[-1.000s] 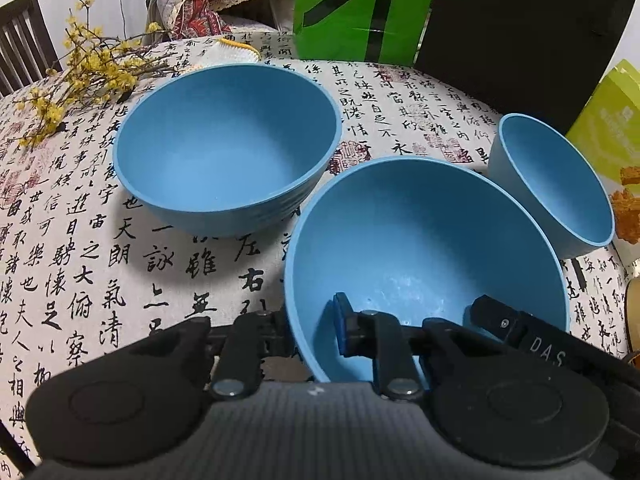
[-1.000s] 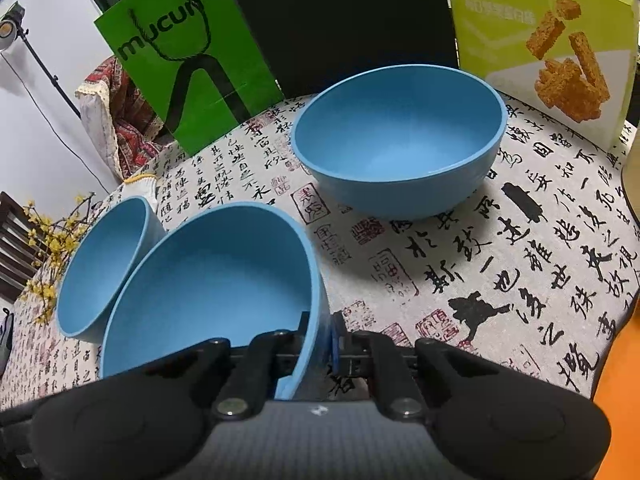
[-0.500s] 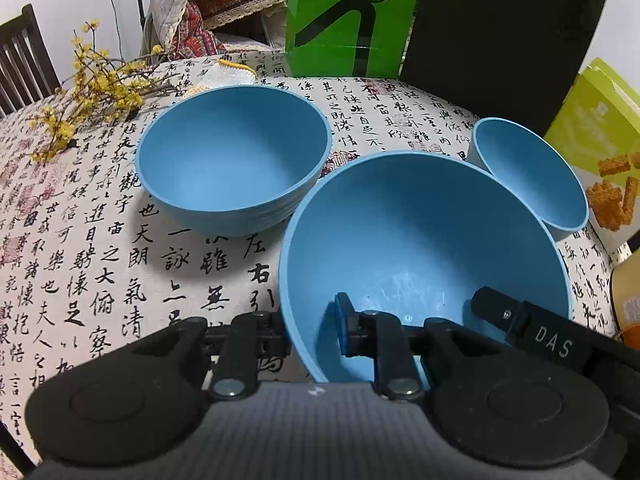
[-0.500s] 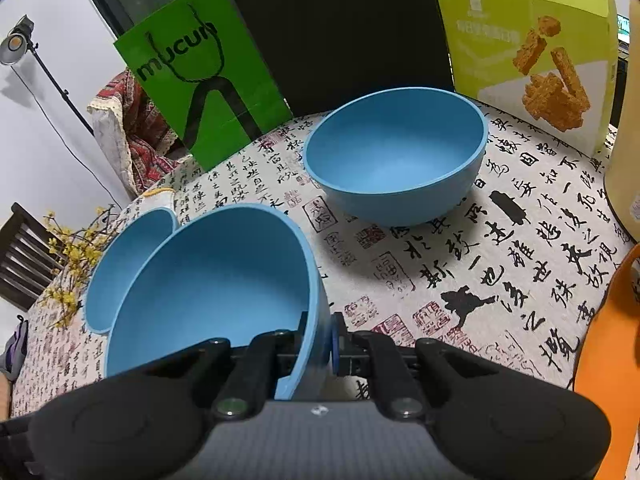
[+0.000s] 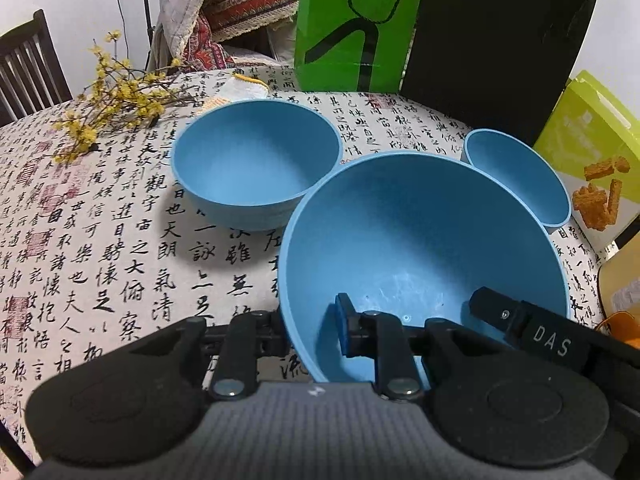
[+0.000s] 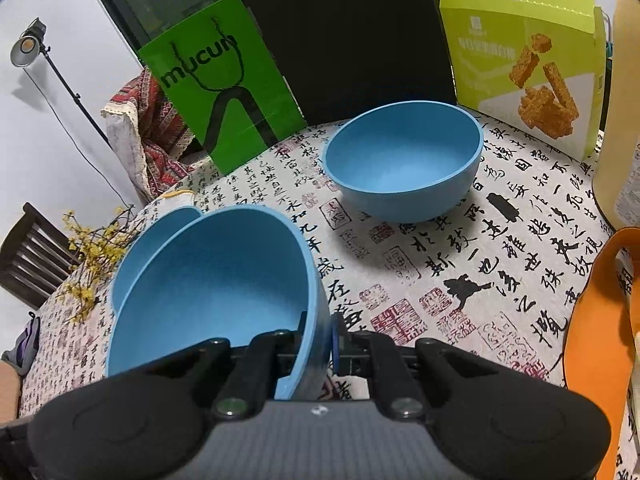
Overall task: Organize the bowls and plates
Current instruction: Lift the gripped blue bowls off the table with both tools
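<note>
A large blue bowl (image 5: 420, 240) hangs tilted above the table, gripped on opposite sides of its rim. My left gripper (image 5: 312, 332) is shut on its left wall, one pad inside and one outside. My right gripper (image 6: 320, 340) is shut on the right wall of the same bowl (image 6: 216, 280); its finger (image 5: 520, 320) also shows in the left wrist view. A second blue bowl (image 5: 256, 164) stands on the table to the far left, and its edge (image 6: 160, 228) peeks out behind the held one. A third blue bowl (image 6: 404, 164) stands far right (image 5: 516, 176).
The round table has a calligraphy-print cloth (image 6: 460, 280). At the back stand a green paper bag (image 5: 352, 24), a black panel (image 6: 352, 40) and a lime snack box (image 6: 520, 60). Yellow flower twigs (image 5: 112, 100) lie at the left; an orange object (image 6: 600, 320) sits at the right edge.
Both grippers have risen and drawn back with the bowl held between them. The two bowls on the table now look smaller and farther off. Both grips are unchanged.
</note>
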`<state>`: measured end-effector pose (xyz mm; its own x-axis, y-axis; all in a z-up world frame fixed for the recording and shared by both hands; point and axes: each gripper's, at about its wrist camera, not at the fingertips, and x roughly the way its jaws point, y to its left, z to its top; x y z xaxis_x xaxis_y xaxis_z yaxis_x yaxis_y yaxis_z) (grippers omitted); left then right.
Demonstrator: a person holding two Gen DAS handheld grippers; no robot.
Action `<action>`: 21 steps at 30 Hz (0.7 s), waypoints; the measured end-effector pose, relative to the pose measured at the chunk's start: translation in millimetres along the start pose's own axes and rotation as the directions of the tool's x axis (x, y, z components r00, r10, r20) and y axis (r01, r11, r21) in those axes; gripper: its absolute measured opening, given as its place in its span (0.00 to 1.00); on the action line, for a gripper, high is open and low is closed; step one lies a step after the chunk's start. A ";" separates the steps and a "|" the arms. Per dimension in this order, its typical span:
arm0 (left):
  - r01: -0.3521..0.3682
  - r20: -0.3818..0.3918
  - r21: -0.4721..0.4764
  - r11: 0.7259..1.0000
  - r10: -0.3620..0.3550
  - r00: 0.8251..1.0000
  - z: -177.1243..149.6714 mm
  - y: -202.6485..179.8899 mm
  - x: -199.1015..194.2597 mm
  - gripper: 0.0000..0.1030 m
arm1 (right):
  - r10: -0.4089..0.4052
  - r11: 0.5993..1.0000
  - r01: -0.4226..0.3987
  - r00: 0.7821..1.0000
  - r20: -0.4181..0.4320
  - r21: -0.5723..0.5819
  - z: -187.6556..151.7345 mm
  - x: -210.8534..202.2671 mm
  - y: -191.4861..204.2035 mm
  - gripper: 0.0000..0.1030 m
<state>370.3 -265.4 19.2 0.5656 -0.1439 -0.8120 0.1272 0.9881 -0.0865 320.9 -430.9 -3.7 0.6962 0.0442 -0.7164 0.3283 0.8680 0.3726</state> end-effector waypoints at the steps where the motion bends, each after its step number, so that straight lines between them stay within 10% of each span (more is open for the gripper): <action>1: 0.002 0.003 -0.003 1.000 -0.002 1.000 -0.5 1.4 -2.9 0.20 | 0.001 1.000 -0.001 1.000 0.002 -0.002 -1.3 -2.6 1.7 0.08; 21: -0.037 0.035 -0.024 0.999 0.037 0.999 -20.0 36.7 -52.3 0.20 | 0.036 0.999 -0.036 0.999 0.015 -0.034 -31.9 -41.1 36.0 0.08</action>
<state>329.1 -220.5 47.0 0.5983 -0.1086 -0.7939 0.0868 0.9937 -0.0705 283.8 -385.6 20.4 0.7171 0.0682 -0.6936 0.2817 0.8819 0.3779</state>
